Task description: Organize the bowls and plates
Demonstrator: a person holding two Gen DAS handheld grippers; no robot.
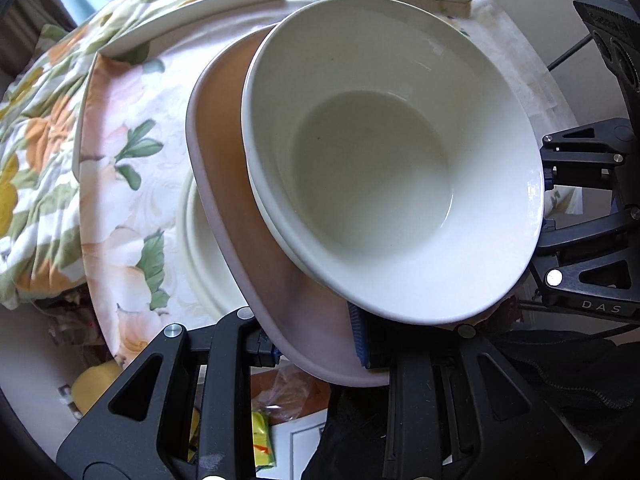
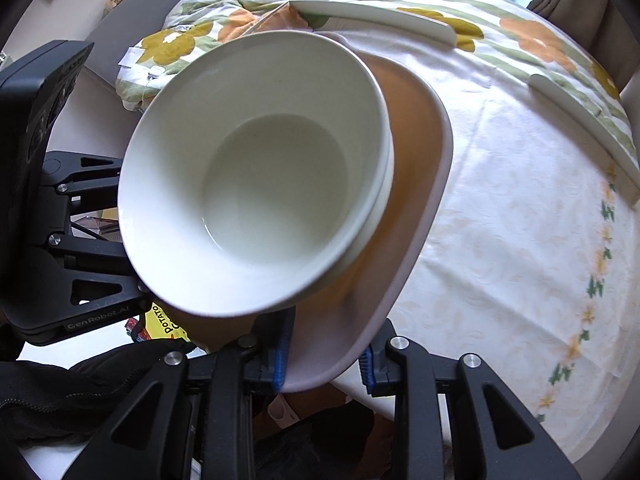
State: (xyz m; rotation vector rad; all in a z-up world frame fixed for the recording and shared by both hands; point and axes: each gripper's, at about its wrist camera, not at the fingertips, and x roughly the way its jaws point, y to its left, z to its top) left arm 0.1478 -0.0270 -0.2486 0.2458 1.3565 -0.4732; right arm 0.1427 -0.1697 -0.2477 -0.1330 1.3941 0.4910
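Glossy white bowls point(image 1: 384, 168) (two, nested) on matte plate point(image 1: 224, 184), L gripper point(image 1: 316, 354) & R gripper point(image 2: 326, 354) both clamped on rim.

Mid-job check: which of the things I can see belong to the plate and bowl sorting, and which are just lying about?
Job:
bowls, nested, on the plate
pink plate, held by both grippers
left hand-held gripper
right hand-held gripper
white plate on the table under it
white dishes at the table's far edge

Lying about:
floral blanket
tablecloth
yellow snack bag
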